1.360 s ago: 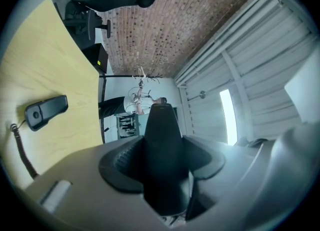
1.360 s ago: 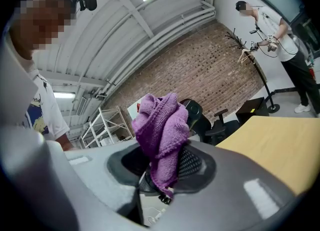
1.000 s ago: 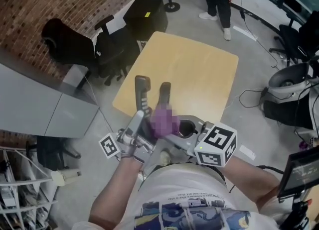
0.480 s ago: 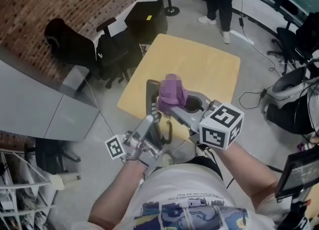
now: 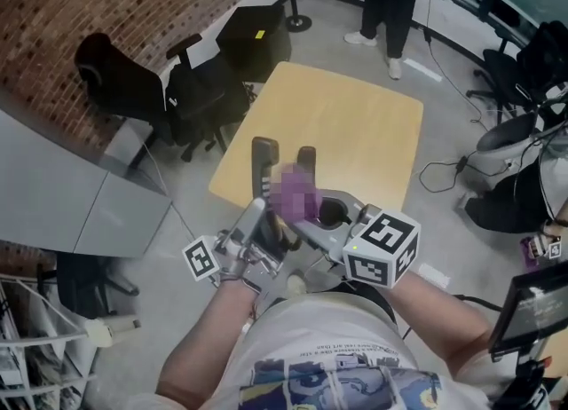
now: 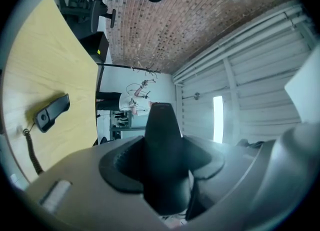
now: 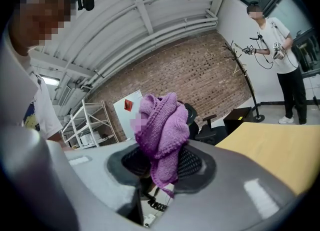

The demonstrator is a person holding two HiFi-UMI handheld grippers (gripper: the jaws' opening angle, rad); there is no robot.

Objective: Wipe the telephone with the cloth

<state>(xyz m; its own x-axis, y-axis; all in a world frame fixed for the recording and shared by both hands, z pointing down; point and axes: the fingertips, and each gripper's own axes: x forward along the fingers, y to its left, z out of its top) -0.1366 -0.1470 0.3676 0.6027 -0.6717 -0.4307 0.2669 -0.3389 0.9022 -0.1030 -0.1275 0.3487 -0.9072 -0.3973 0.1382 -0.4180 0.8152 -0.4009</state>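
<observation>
My left gripper (image 5: 258,215) is shut on a black telephone handset (image 5: 264,165), which sticks up past its jaws over the near edge of the table. The left gripper view has the handset (image 6: 162,140) standing between the jaws of the left gripper (image 6: 162,180). A second black telephone part (image 6: 52,112) lies on the tabletop with a coiled cord (image 6: 31,150). My right gripper (image 5: 302,208) is shut on a purple knitted cloth (image 5: 295,193), right beside the handset. In the right gripper view the cloth (image 7: 162,130) bulges out of the right gripper (image 7: 160,167).
The light wooden table (image 5: 355,124) stretches away from me. Black office chairs (image 5: 177,89) and a black box (image 5: 257,35) stand to its left by a brick wall. A person (image 5: 390,0) stands beyond the far edge. Cables and equipment (image 5: 515,151) crowd the right.
Half a second ago the right gripper held the cloth higher along the handset; it has drawn back down toward me. The left gripper keeps hold of the handset, shifted a little.
</observation>
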